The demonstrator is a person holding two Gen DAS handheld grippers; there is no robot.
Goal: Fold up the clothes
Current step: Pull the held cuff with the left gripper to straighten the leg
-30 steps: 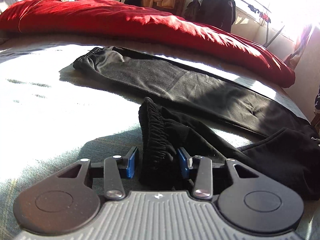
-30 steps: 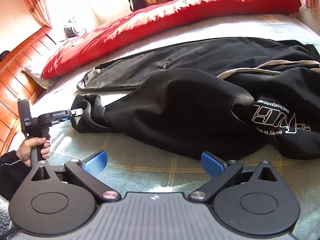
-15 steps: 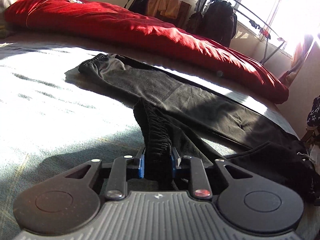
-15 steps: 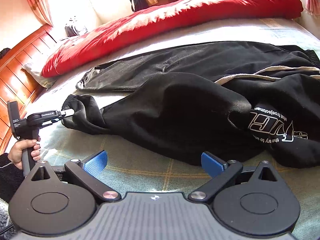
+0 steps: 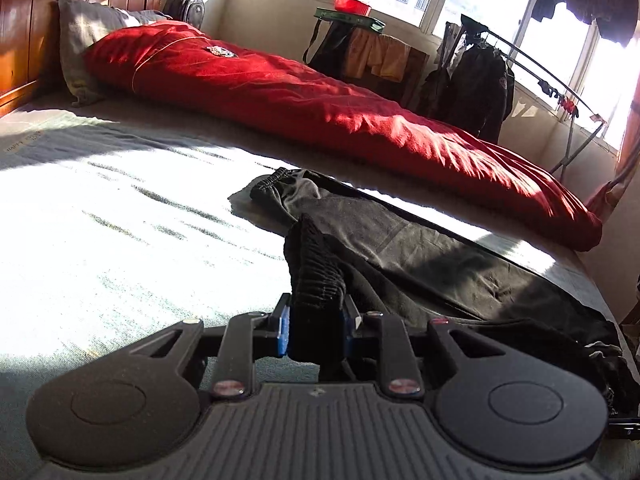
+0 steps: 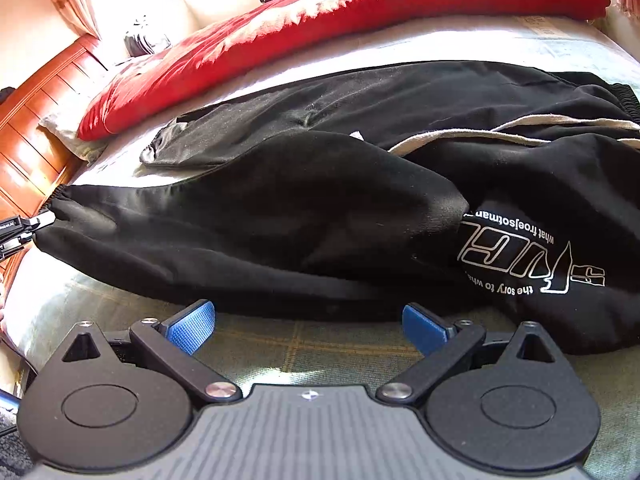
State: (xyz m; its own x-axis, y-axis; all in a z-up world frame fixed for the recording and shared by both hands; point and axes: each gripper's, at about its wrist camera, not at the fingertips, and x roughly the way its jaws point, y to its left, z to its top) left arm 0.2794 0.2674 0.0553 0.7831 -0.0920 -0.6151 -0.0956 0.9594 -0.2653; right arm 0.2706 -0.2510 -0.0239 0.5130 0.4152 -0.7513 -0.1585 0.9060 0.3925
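Observation:
Black sweatpants (image 6: 280,216) with a white printed logo (image 6: 532,256) lie across the bed. My left gripper (image 5: 316,330) is shut on the ribbed ankle cuff (image 5: 318,280) of the near leg and holds it raised. The far leg (image 5: 400,248) lies flat toward the red duvet. In the right wrist view the left gripper (image 6: 38,222) pinches that cuff at the far left, with the leg pulled out straight. My right gripper (image 6: 306,326) is open and empty just in front of the near leg's edge.
A red duvet (image 5: 320,108) runs along the far side of the bed, with a pillow (image 5: 84,36) and wooden headboard (image 5: 24,32) at one end. A clothes rack (image 5: 480,80) stands by the windows. The pale bedsheet (image 5: 100,248) lies left of the pants.
My left gripper closed on the ankle cuff and pulled it left and up, stretching the near leg out. My right gripper stayed open and moved a little closer to the pants.

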